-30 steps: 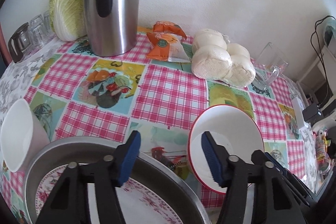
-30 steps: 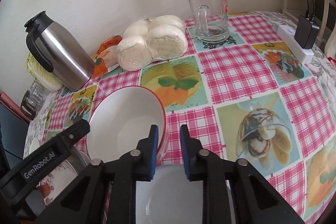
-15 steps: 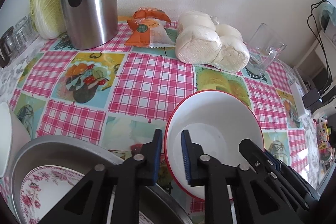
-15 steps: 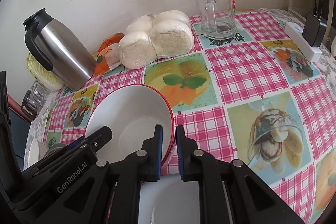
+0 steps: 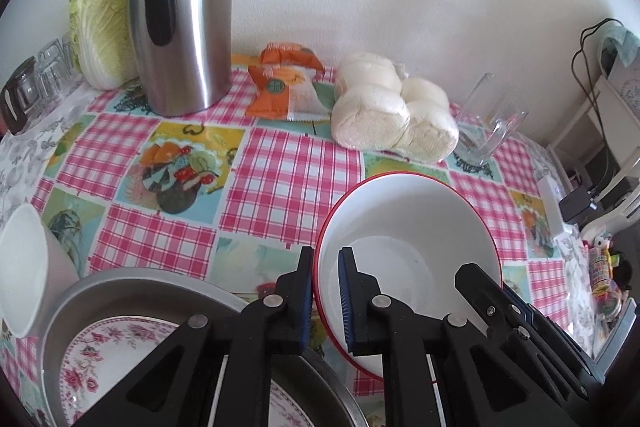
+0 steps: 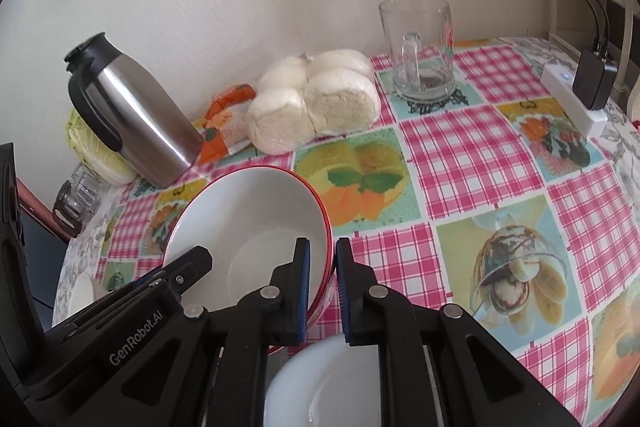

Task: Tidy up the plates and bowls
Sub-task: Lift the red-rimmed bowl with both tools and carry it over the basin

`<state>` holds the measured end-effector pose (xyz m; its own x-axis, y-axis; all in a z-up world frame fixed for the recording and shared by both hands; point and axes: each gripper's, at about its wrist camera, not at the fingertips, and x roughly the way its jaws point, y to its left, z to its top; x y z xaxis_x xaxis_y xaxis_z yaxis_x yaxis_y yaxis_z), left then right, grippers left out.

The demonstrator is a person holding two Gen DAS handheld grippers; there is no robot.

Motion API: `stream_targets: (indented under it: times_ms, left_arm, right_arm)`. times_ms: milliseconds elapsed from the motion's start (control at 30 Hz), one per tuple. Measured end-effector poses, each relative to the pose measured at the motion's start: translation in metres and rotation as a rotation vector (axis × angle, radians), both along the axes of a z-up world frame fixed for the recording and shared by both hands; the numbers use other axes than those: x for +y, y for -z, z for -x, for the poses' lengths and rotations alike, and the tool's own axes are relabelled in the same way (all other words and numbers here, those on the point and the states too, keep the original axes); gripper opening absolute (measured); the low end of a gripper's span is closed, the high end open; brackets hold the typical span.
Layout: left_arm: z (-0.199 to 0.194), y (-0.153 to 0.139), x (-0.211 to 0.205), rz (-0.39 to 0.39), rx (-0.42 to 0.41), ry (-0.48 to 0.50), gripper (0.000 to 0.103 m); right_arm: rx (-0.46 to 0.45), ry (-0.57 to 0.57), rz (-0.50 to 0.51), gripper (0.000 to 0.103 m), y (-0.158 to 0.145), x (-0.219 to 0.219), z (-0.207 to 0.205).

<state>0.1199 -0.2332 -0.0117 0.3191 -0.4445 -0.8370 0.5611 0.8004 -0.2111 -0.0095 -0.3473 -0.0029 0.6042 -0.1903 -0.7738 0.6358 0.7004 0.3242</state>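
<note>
Both grippers are clamped on the same red-rimmed white bowl [image 5: 404,239], one on each side of its rim: the left gripper [image 5: 325,297] pinches the rim on its side with one blue pad outside and one inside, and the right gripper [image 6: 322,287] does the same on the opposite side. The left one's jaws have just been closing, with the bowl's wall between them. The bowl sits tilted, mouth tipped toward the wall, over the near edge of the table [image 6: 472,155], the one with the pink checked oilcloth with fruit pictures. Can't tell whether its base touches the cloth or not. Just under the right gripper there's a plain white plate [image 6: 320,383] at the near edge. At the near left corner a grey metal pan [image 5: 120,291] holds a floral plate [image 5: 104,347], with a white cup [image 5: 24,267] on its side just beside it. Along the far edge by the wall: a steel thermos jug [image 5: 188,15], a napa cabbage [image 5: 104,27] behind it, some small glasses [image 5: 44,75] at the far left, an orange snack packet [image 5: 284,87], a bag of steamed buns [image 5: 392,111] and a glass mug [image 6: 420,51]. A white power strip [image 6: 572,99] with a black adapter lies at the right edge.
</note>
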Motion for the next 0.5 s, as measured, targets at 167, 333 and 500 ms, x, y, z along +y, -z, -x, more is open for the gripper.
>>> stream_targets:
  times_ms: [167,333,500]
  left_arm:
    - [0.003,-0.025,0.012,0.025,0.000,-0.010,0.014]
    - [0.007,-0.046,0.027,0.051,0.011,-0.024,0.014]
    - [0.016,-0.072,0.042,0.070,-0.007,-0.039,0.014]
  right_arm:
    - [-0.036,-0.009,0.018,0.013,-0.026,0.007,0.005]
    - [-0.044,-0.027,0.041,0.013,-0.050,0.020,0.011]
    - [-0.052,-0.049,0.055,0.013,-0.070,0.035,0.018]
